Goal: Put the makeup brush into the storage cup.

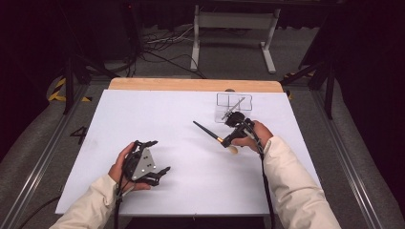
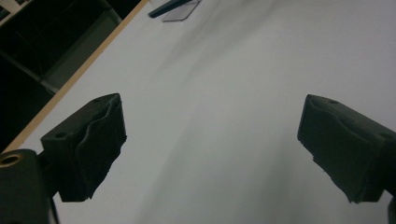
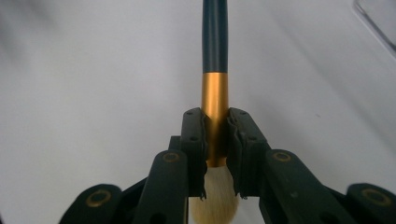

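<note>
Makeup brush (image 3: 215,88) clamped at its gold ferrule in right gripper (image 3: 216,140) jaws, just above white table (image 1: 172,119), near clear tray (image 1: 233,106). Left gripper (image 1: 152,162) jaws wide apart, empty, resting at table's front-left.

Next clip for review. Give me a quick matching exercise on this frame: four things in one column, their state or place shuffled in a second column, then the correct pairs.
Column one:
1. left gripper
2. right gripper
3. makeup brush with black handle, gold ferrule and pale bristles
4. clear plastic compartment tray

Column two:
A. far on the white table, beyond the right hand
B. clamped at its gold ferrule
C. jaws wide apart, holding nothing
D. jaws closed on a brush

Pairs: 1-C, 2-D, 3-B, 4-A
</note>
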